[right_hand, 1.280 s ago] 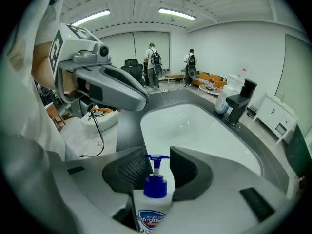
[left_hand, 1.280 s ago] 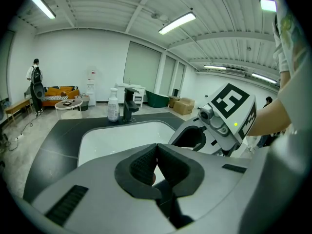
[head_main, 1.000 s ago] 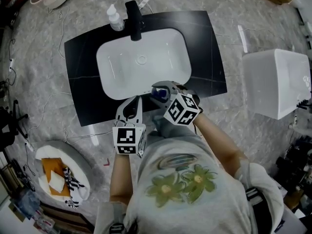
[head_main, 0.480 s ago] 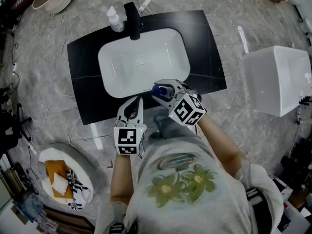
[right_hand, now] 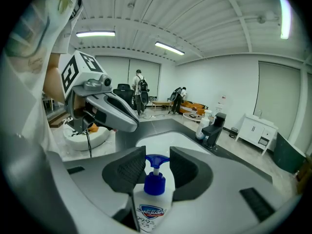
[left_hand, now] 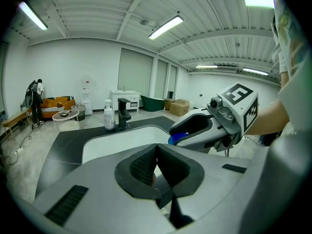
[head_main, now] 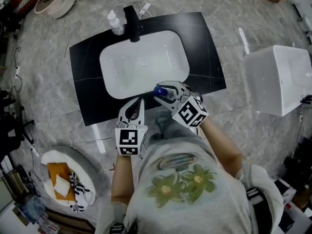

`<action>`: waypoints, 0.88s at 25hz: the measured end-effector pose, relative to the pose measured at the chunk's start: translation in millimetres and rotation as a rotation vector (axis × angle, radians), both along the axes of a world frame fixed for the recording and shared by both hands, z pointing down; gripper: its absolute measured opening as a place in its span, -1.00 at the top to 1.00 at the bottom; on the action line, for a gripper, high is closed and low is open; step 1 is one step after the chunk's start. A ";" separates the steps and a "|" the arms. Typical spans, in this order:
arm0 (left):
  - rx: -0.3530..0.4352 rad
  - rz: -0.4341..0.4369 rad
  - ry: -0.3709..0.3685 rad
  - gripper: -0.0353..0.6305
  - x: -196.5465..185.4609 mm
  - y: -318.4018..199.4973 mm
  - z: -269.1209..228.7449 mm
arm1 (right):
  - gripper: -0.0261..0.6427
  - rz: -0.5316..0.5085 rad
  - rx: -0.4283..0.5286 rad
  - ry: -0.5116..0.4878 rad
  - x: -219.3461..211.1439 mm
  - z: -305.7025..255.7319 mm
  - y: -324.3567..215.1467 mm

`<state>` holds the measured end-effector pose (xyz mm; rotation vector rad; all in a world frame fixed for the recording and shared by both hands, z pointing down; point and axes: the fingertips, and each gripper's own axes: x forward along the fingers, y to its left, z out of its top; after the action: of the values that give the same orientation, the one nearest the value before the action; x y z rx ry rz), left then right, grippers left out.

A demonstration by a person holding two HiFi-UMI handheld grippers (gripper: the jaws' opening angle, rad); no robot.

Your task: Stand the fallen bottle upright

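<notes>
- Right gripper (right_hand: 157,170) has the prize: its fingers (right_hand: 124,172) are clamped on the bottle (right_hand: 153,201), a white body with a printed label and a blue pump top.
- The bottle lies lengthwise in that grasp, with the pump head poking forward between the fingertips and the body running back toward the camera.
- From the head view, only the blue top shows past the fingertips, right at the near rim of the white sink basin (head_main: 109,77).
- The left gripper's camera catches the same scene side-on: the right gripper hangs over the basin's near edge, with blue peeking out of its front.
- Left gripper (head_main: 134,108) sits just beside it, on the person's left, over the front edge of the black bench (head_main: 83,87).
- Its fingers (left_hand: 141,167) are clenched together, pad against pad, and grasp nothing.
- The two grippers are close but apart, both aimed toward the basin.
- At the far side of the basin a black tap (head_main: 132,22) stands upright, and a small pump dispenser (head_main: 115,23) stands just to its left.
- Off the bench, on the marbled floor, a white box (head_main: 278,82) sits to the right.
- A round white tray (head_main: 80,167) holding orange and white bits sits at lower left.
</notes>
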<state>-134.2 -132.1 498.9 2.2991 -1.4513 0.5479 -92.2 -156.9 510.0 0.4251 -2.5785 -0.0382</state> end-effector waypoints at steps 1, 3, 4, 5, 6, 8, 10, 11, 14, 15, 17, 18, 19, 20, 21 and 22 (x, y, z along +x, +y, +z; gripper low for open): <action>-0.001 0.000 -0.002 0.84 0.6 0.6 -0.4 | 0.41 0.001 0.002 -0.007 1.1 -1.0 0.3; 0.000 0.000 -0.007 0.84 1.1 1.3 0.1 | 0.41 0.004 0.005 -0.021 3.4 -2.9 0.4; 0.004 0.001 -0.010 0.84 1.1 1.3 0.5 | 0.41 0.005 0.006 -0.029 4.5 -4.0 0.4; 0.008 0.003 -0.013 0.84 1.1 1.4 0.5 | 0.41 0.006 0.008 -0.038 5.5 -5.5 0.5; 0.011 0.004 -0.014 0.84 1.5 1.8 -0.1 | 0.41 0.009 0.008 -0.047 6.7 -7.3 0.9; 0.016 0.005 -0.014 0.84 2.9 3.2 -1.9 | 0.41 0.016 0.007 -0.065 9.9 -10.5 2.3; 0.020 0.006 -0.016 0.84 5.4 5.1 -2.7 | 0.41 0.023 0.009 -0.079 14.2 -12.5 3.8; 0.021 0.007 -0.017 0.84 7.1 6.3 -2.6 | 0.41 0.026 0.016 -0.083 16.7 -13.8 4.2; 0.021 0.010 -0.022 0.84 12.8 11.9 -1.3 | 0.41 0.040 0.025 -0.095 25.3 -15.4 7.1; 0.021 0.011 -0.023 0.84 14.9 14.2 -0.9 | 0.41 0.046 0.023 -0.100 28.5 -15.1 8.7; 0.022 0.016 -0.027 0.84 19.3 19.2 -1.2 | 0.41 0.059 0.027 -0.107 34.7 -16.7 10.7; 0.022 0.019 -0.029 0.84 21.6 21.8 -1.6 | 0.41 0.064 0.030 -0.110 37.7 -17.7 11.7; 0.023 0.023 -0.030 0.84 23.9 24.4 -2.2 | 0.41 0.070 0.030 -0.111 40.8 -18.0 13.2; 0.024 0.026 -0.031 0.84 26.2 27.0 -2.7 | 0.41 0.076 0.029 -0.112 43.8 -18.2 14.9; 0.025 0.029 -0.032 0.84 28.4 29.3 -3.2 | 0.41 0.082 0.028 -0.113 46.6 -18.4 16.7; 0.027 0.032 -0.034 0.84 30.3 31.2 -3.6 | 0.41 0.088 0.028 -0.115 49.2 -18.7 18.2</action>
<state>-103.9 -100.9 495.3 2.3482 -1.4487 0.5820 -43.0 -138.8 491.3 0.5660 -2.6713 -0.0188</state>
